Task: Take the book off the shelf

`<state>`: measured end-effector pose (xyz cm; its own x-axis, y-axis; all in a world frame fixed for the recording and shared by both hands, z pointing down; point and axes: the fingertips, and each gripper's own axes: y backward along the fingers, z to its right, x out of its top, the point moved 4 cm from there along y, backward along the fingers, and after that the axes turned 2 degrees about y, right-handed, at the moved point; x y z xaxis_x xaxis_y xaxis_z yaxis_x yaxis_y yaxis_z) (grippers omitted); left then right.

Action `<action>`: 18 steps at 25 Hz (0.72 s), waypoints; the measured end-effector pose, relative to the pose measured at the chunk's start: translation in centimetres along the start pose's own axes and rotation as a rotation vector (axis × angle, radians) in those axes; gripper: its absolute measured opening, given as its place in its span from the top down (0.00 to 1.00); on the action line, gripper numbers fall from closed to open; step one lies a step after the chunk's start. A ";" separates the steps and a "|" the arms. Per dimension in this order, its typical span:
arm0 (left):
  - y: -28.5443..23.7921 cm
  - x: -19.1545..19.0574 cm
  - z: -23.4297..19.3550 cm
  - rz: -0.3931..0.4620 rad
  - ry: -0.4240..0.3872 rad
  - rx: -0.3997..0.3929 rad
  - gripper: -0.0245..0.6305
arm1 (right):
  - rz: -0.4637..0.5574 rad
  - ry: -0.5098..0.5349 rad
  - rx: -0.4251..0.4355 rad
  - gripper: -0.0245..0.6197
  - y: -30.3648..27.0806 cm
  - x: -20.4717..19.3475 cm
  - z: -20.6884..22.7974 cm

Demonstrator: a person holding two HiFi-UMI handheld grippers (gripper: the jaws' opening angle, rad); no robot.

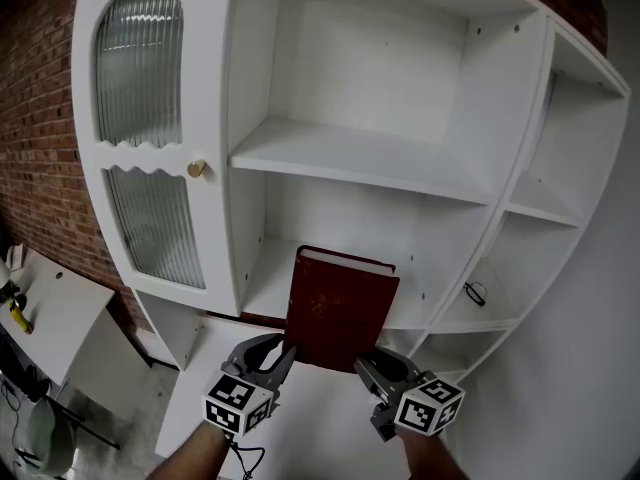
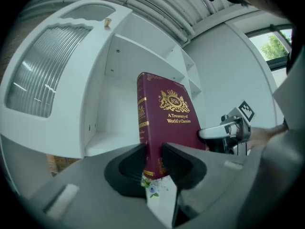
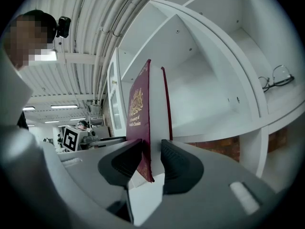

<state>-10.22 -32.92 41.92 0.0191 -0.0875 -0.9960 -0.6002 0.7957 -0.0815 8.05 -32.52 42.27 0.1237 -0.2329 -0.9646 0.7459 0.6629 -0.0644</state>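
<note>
A dark red hardback book [image 1: 338, 308] with gold print is held upright in front of the white shelf unit [image 1: 350, 158], its lower corners between my two grippers. My left gripper [image 1: 283, 356] is shut on the book's [image 2: 164, 120] lower spine corner, both pads pressing its covers. My right gripper [image 1: 368, 368] is shut on the book [image 3: 143, 123] at its lower open edge, the front cover and page block between the pads. The book's bottom sits at about the level of the lower shelf board [image 1: 262, 290].
A cabinet door with ribbed glass and a brass knob [image 1: 197, 169] closes the left side. A pair of glasses [image 1: 476, 292] lies on the right side shelf [image 3: 279, 80]. A brick wall [image 1: 40, 118] stands at the left, with a white table [image 1: 50, 308] below it.
</note>
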 end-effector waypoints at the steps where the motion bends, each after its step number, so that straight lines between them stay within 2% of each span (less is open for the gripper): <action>1: 0.3 0.1 0.2 0.001 0.001 0.001 0.81 | 0.004 0.003 0.000 0.76 0.1 0.1 -0.3; 9: 2.7 0.8 0.9 0.022 0.012 0.008 0.81 | 0.028 0.046 0.012 0.76 1.0 0.9 -2.6; 18: 4.8 1.9 1.9 0.052 0.001 0.017 0.81 | 0.067 0.045 0.038 0.76 2.0 1.3 -4.3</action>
<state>-11.57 -28.16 39.58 -0.0123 -0.0463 -0.9989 -0.5866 0.8093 -0.0303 6.84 -28.41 39.80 0.1454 -0.1556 -0.9771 0.7614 0.6482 0.0101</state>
